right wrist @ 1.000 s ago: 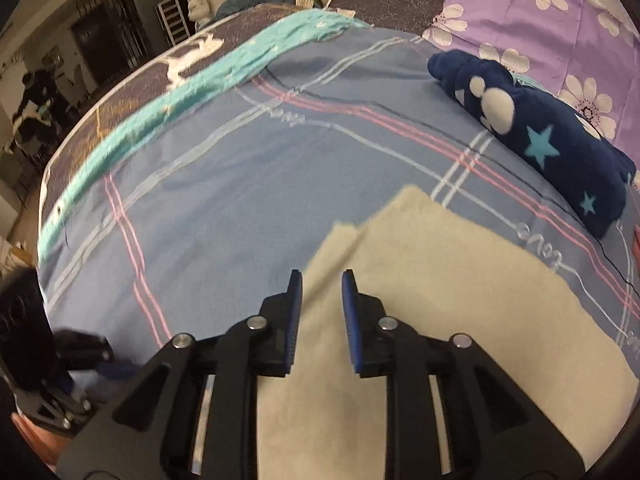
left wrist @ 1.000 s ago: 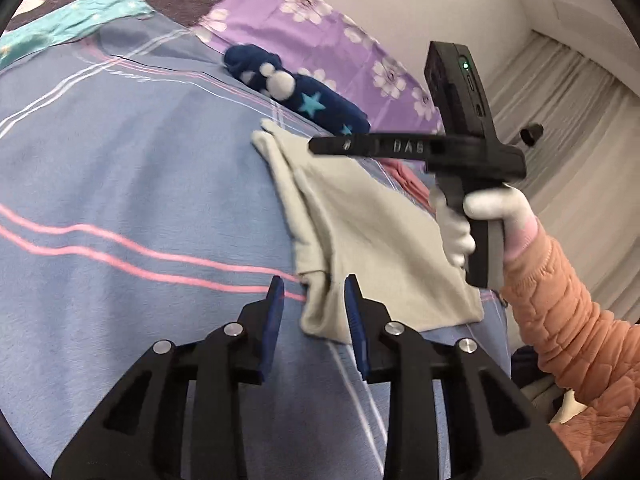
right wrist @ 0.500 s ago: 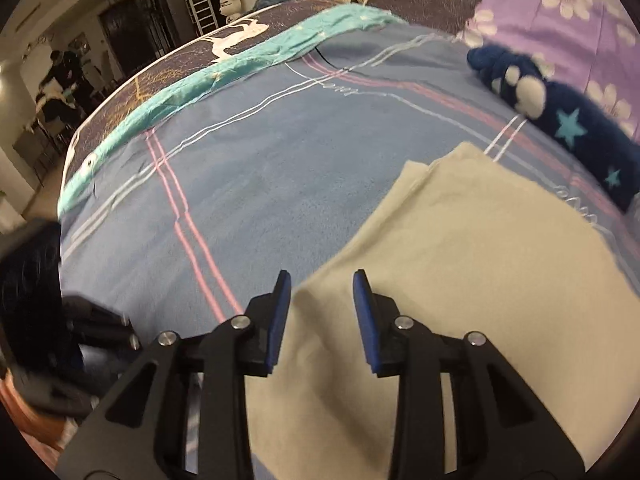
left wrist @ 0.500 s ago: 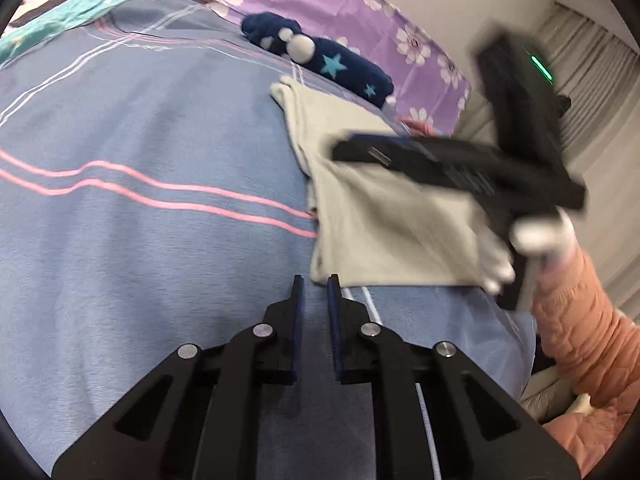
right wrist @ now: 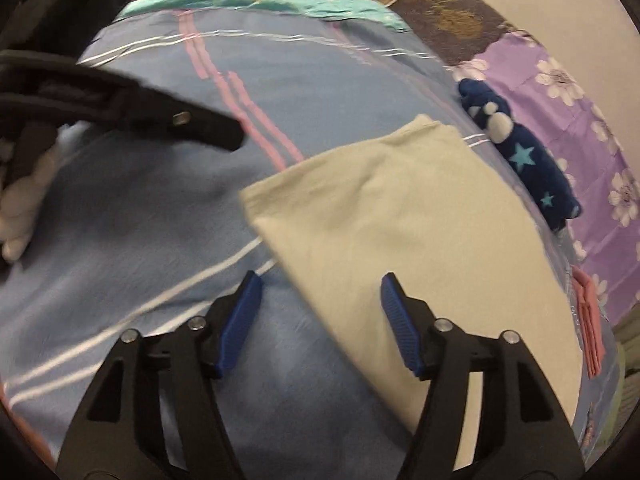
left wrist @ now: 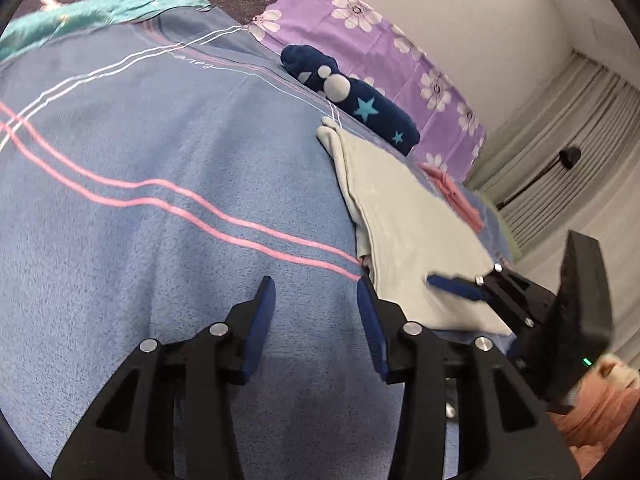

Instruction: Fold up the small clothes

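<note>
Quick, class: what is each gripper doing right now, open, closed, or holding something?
Left gripper: open, jaws just widened, holding nothing, over the blue blanket.
Right gripper: open, jaws just widened, straddling the beige cloth's near edge, not gripping it.

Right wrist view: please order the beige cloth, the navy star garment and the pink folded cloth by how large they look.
1. beige cloth, largest, though nearest the camera.
2. navy star garment.
3. pink folded cloth, smallest; only a strip shows at the edge.
</note>
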